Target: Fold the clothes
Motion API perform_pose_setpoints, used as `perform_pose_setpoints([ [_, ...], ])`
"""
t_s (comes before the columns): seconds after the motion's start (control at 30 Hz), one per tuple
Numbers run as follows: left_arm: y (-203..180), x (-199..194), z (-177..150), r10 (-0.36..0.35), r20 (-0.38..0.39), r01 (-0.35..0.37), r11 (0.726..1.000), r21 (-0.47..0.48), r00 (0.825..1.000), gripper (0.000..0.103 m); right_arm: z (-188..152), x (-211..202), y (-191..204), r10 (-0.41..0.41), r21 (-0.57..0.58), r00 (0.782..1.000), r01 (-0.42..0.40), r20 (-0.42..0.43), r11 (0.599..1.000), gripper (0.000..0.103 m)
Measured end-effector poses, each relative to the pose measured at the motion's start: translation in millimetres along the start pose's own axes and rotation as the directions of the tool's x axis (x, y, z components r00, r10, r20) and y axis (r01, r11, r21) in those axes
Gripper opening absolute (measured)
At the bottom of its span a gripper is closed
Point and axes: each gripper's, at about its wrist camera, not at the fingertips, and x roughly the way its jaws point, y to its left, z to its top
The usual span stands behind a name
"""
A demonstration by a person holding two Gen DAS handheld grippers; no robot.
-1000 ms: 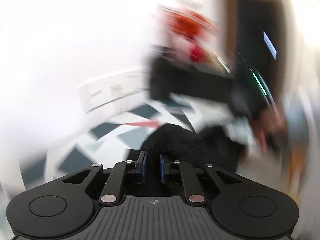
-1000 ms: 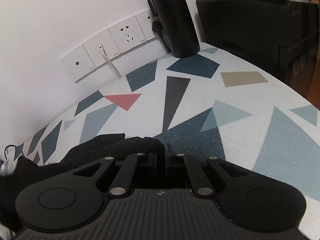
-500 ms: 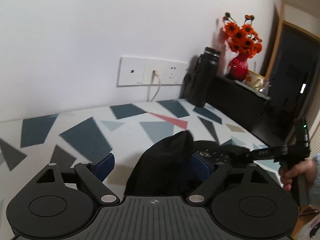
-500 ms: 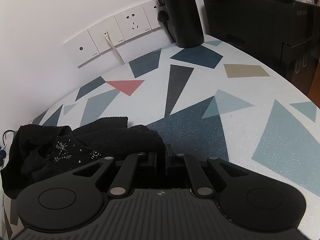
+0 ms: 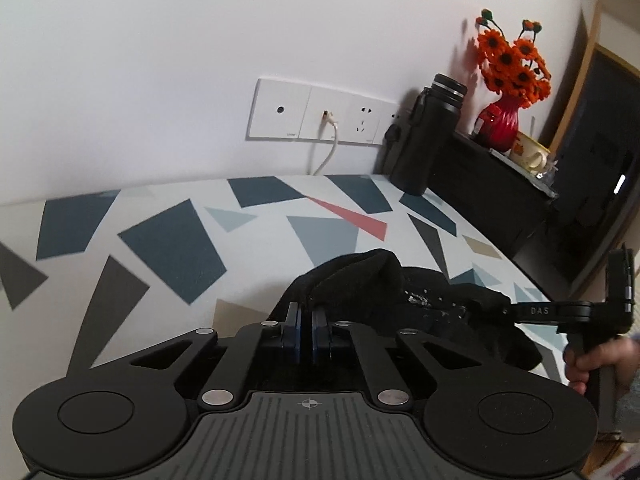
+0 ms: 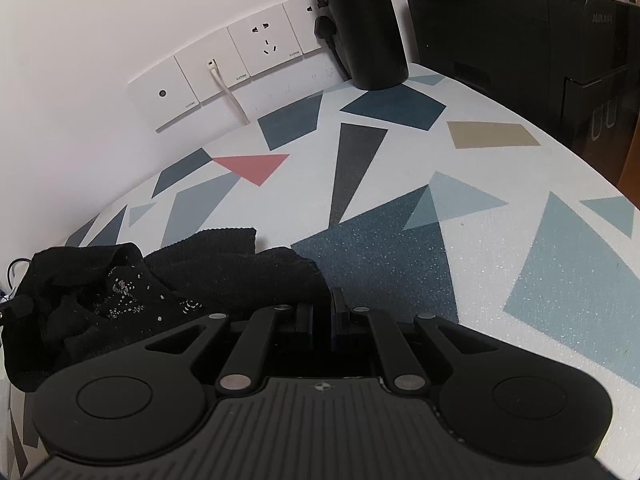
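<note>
A black knit garment (image 5: 372, 288) with small white specks lies bunched on the patterned table (image 5: 168, 240). My left gripper (image 5: 306, 312) is shut on a raised fold of it at its left end. In the right wrist view the garment (image 6: 168, 284) spreads to the left, and my right gripper (image 6: 324, 300) is shut on its right edge, low on the table (image 6: 480, 200). The right gripper's body also shows in the left wrist view (image 5: 560, 312), held by a hand.
A black bottle (image 5: 428, 136) stands at the back by the wall sockets (image 5: 320, 112) with a white cable (image 5: 326, 152). A black cabinet (image 6: 520, 40) borders the table's right side, with a red vase of orange flowers (image 5: 508, 80) and a cup (image 5: 528, 154).
My left gripper was open around the garment half a second ago and has now closed on a fold. The right gripper stays shut on the garment's edge.
</note>
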Motion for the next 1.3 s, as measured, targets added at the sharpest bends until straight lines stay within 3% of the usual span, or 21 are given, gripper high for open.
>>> perform_pose_setpoints([
  [0.23,28,-41,-34,0.006,-0.056,-0.012,0.993,-0.117,0.998,0.003,-4,-14,0,0.026,0.009,1.000,-0.026,0.000,1.000,0.008],
  [0.4,25,-61,-72,0.034,-0.128,-0.050,0.991,-0.125,0.991,0.004,-11,-25,2,0.046,0.029,0.999,-0.046,0.003,0.999,0.008],
  [0.47,20,-62,-78,0.078,-0.137,-0.092,0.991,-0.097,0.987,0.009,-12,-26,6,0.037,-0.001,0.999,-0.037,0.005,0.999,0.008],
  [0.53,11,-63,-79,0.122,-0.115,-0.125,0.992,-0.023,0.986,0.048,-13,-26,9,0.030,-0.026,1.000,-0.030,0.005,0.999,0.008],
  [0.57,3,-64,-77,0.128,-0.089,-0.126,0.992,0.025,0.988,0.055,-12,-26,9,0.030,-0.023,1.000,-0.030,0.004,0.999,0.008],
  [0.67,-21,-67,-72,0.100,-0.018,-0.096,0.982,0.162,0.995,0.062,-9,-25,8,0.034,-0.003,0.999,-0.034,0.004,0.999,0.008],
  [0.77,-37,-59,-74,0.058,-0.048,-0.044,0.968,0.247,0.997,0.066,-9,-25,6,0.038,0.021,0.999,-0.038,0.004,0.999,0.008],
  [0.83,-49,-54,-79,0.030,-0.079,-0.003,0.946,0.325,0.996,0.072,-11,-24,4,0.036,0.030,0.999,-0.036,-0.001,0.999,0.008],
  [0.93,-68,-53,-89,0.017,-0.079,0.022,0.884,0.467,0.997,0.084,-16,-26,4,0.037,0.022,0.999,-0.037,-0.001,0.999,0.008],
  [1.07,-82,-41,-93,0.130,0.012,-0.112,0.800,0.590,0.991,0.080,-19,-27,1,0.045,0.034,0.999,-0.045,0.002,0.998,0.008],
  [1.2,-89,-35,-86,0.198,0.166,-0.259,0.735,0.626,0.966,0.079,-20,-28,0,0.048,0.038,0.999,-0.049,0.005,0.998,0.008],
  [1.3,-90,-26,-81,0.215,0.183,-0.282,0.729,0.624,0.959,0.079,-20,-28,0,0.048,0.031,0.999,-0.048,0.009,0.998,0.009],
])
